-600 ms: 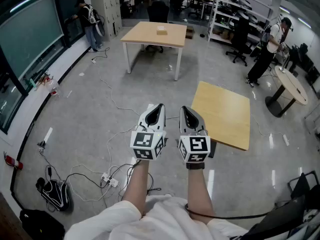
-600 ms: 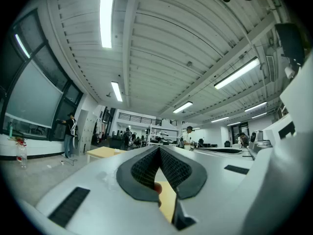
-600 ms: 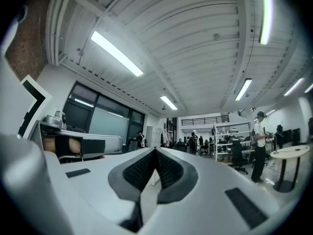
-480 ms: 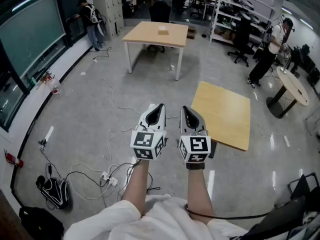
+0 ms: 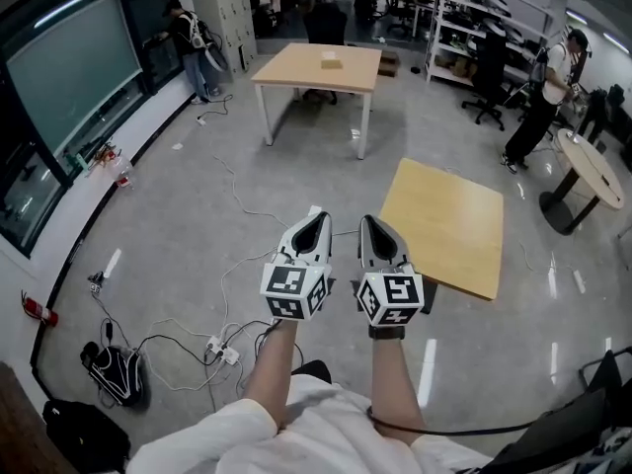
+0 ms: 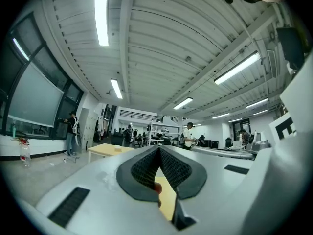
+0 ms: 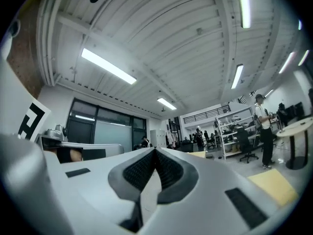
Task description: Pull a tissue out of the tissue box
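- The left gripper is held out about level in front of the body, above the grey floor. In the left gripper view its ribbed pads are seen pressed together at the tips, and nothing is caught between them.
- The right gripper is held just beside the left one and parallel to it. In the right gripper view its pads are likewise closed tip to tip, and nothing is held.
- A small pale box is seen on the far wooden table, straight ahead of both grippers and well apart from them. It is too small for a tissue or an opening to be made out, so it cannot be confirmed as the tissue box.
- In the left gripper view the same table and box are seen in the distance, to the left of the closed jaws.
- A light wooden board is seen low over the floor, just right of the right gripper in the head view.
- Loose cables and a power strip are spread on the floor to the left of the left forearm, with a dark bag further left.
- One person is seen by the window at the left, and another person near the shelving at the right.
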The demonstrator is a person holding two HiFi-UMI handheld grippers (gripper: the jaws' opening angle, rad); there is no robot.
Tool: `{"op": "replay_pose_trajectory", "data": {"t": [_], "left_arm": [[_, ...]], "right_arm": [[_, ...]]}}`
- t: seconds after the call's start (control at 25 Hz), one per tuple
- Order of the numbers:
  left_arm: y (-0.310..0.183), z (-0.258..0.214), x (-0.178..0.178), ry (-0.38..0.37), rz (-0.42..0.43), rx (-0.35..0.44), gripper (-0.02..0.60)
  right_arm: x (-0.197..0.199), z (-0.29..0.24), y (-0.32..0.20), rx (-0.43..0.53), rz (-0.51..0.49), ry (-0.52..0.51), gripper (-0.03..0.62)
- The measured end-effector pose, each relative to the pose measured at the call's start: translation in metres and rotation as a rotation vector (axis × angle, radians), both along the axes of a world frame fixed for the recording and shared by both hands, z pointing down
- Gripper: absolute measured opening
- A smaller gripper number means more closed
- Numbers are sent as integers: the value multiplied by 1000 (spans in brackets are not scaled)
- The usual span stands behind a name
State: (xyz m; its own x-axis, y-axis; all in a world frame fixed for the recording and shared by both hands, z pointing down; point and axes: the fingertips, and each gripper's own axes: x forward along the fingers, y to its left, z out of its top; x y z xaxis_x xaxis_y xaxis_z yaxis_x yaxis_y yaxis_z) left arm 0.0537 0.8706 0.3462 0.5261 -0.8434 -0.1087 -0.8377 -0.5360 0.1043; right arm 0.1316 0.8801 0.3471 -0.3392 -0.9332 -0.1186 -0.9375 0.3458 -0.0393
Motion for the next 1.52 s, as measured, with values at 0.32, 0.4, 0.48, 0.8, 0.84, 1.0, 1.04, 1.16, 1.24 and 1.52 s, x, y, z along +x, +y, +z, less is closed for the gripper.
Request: {"op": "replay_pose_trajectory", "data": {"t": [0.32, 0.4, 0.48, 0.8, 0.84, 1.0, 1.04, 1.16, 1.24, 1.52], "left_arm": [[-40, 13, 1, 19, -14, -27, -11], [-58, 19, 4, 23, -6, -34, -11], [-80, 25, -1, 34, -6, -41, -11], [-206, 19, -32, 58, -21, -49, -11], [-221, 15, -38, 63, -20, -44, -11], [-273, 2, -64, 79, -6, -30, -11], [-285, 2, -68, 76, -3, -30, -11], [-315, 7, -82, 57, -7, -27, -11], [-334, 16, -91, 42, -21, -32, -11], [-408, 31, -103, 15, -48, -47, -11]], "right_arm": [[0, 9, -37, -18, -8, -19, 0], [2, 17, -56, -38, -2, -20, 2], [-2, 25, -78, -57, 2, -12, 0], [-33, 19, -199, -60, -1, 13, 2], [-39, 15, -213, -51, 5, 19, 2], [-59, 2, -269, 3, 83, 81, 2], [-63, -1, -282, 16, 97, 95, 2], [-77, 0, -311, 24, 107, 96, 2], [-87, 8, -328, 10, 92, 94, 2], [-98, 27, -410, -51, 56, 87, 2]]}}
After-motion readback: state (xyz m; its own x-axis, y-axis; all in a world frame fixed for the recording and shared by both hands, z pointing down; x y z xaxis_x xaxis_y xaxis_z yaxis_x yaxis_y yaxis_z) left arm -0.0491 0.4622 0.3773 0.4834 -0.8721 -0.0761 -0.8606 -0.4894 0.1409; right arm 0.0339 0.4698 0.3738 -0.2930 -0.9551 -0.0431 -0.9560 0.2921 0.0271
